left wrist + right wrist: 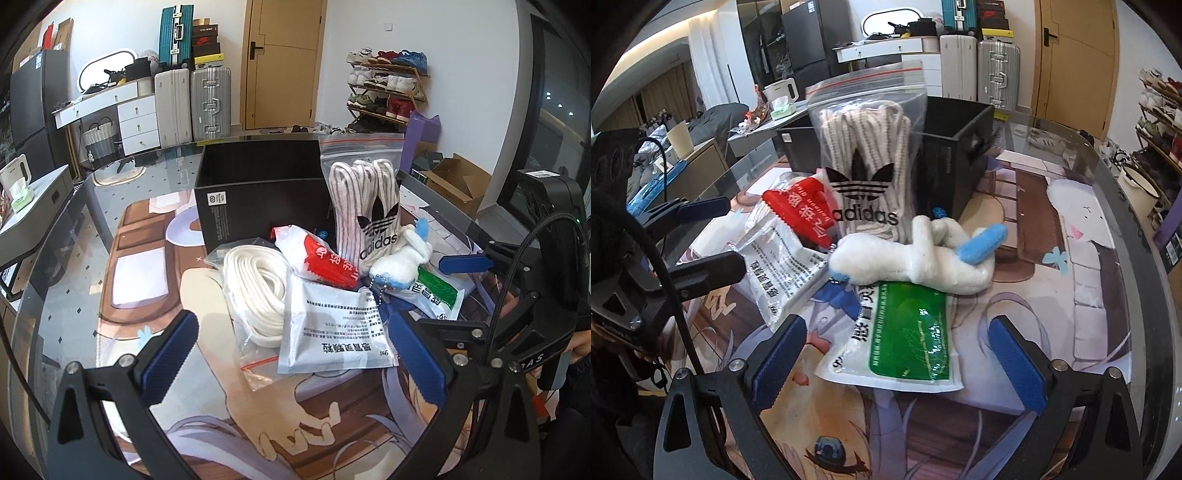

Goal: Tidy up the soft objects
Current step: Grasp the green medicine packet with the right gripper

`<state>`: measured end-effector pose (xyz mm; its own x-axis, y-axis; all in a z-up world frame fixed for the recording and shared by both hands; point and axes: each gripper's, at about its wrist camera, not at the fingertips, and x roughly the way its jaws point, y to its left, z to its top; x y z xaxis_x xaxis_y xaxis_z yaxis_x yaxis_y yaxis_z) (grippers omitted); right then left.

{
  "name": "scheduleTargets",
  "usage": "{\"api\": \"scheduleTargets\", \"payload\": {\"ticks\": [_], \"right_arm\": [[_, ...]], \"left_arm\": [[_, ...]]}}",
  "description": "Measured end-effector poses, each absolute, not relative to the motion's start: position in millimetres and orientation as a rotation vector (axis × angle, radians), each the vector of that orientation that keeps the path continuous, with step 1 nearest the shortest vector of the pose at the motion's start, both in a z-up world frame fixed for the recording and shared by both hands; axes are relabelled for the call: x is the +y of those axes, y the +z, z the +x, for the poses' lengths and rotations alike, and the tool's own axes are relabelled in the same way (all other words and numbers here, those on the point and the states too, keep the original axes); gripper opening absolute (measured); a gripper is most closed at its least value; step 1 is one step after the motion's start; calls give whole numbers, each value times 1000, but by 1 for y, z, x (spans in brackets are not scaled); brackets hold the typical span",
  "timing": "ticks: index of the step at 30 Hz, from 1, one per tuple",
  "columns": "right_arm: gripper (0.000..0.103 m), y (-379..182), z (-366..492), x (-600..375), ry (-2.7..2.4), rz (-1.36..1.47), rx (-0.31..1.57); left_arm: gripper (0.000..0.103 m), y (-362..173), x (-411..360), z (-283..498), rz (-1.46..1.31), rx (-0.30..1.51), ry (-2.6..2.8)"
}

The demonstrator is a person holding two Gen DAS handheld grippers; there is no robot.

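While a glossy printed mat (1071,258) with cartoon artwork covers the glass table (74,221), a heap of soft goods sits at its middle, just in front of a matte black box (258,188) with straight rigid walls; its open top shows only dark interior. Leaning upright against the box is a clear zip bag (868,147) with an Adidas trefoil, stuffed with ribbed cream-and-grey striped laces. Beside it, a second clear bag holds a thick coil of white woven cord (255,291). A crinkly red-and-white packet (321,258) lies between them, overlapping a flat white pouch (332,332) printed with black text. A fuzzy white plush toy (923,258) with sky-blue tips and a bead chain rests on a smooth white pouch with a green panel (908,339).

Left gripper (295,354) hangs over the text pouch with its blue ribbed pads spread wide, touching nothing. Right gripper (897,354) hovers above the green pouch, pads likewise far apart, the pouch lying below and between them with no contact visible
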<state>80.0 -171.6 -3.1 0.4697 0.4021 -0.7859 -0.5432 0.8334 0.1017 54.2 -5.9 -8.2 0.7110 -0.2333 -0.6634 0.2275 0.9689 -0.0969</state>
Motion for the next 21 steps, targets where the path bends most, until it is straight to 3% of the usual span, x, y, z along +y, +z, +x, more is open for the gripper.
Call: {"api": "scheduleTargets", "payload": {"ticks": [7,14,21], "right_arm": [[77,-2,79,-165,570,-196,891],[50,-2,76,-163,570,-224,869],[34,-1,73,-167,591,-209,854]], "left_arm": [[103,-9,-2,57,-28,743,-257],[103,-10,2,58,-33,742,-257],[103,-11,2,58,-35,741,-259]]}}
